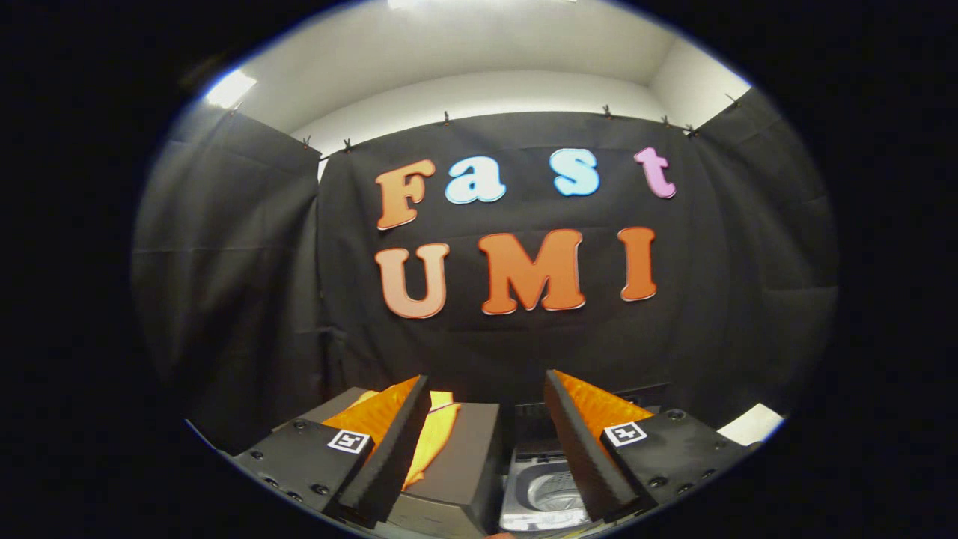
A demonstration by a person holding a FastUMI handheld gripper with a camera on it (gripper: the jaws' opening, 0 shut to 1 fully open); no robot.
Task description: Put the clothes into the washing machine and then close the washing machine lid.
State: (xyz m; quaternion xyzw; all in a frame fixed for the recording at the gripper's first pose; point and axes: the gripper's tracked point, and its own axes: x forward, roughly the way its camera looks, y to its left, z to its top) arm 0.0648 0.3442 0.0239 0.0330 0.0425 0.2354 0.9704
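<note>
Your gripper (486, 449) has its fingers spread wide with nothing between them, both pointing toward the black cloth wall (509, 352) at 12 o'clock.

Below the gap, toward 6 o'clock and slightly nearer your right finger (580, 442), sits the washing machine (550, 490); its lid is up and you can see the pale drum opening between the fingers.

Beyond your left finger (389, 449), at about 10 o'clock from the gap, a dark grey box (468, 457) stands just beside the washer. An orange cloth (434, 438) lies on top of that box, partly hidden behind the left finger, with a fold running down toward you. This garment is apart from both fingers and outside the machine.

Past your right finger at 3 o'clock, a small strip of white surface (752, 423) shows low against the cloth wall.
</note>
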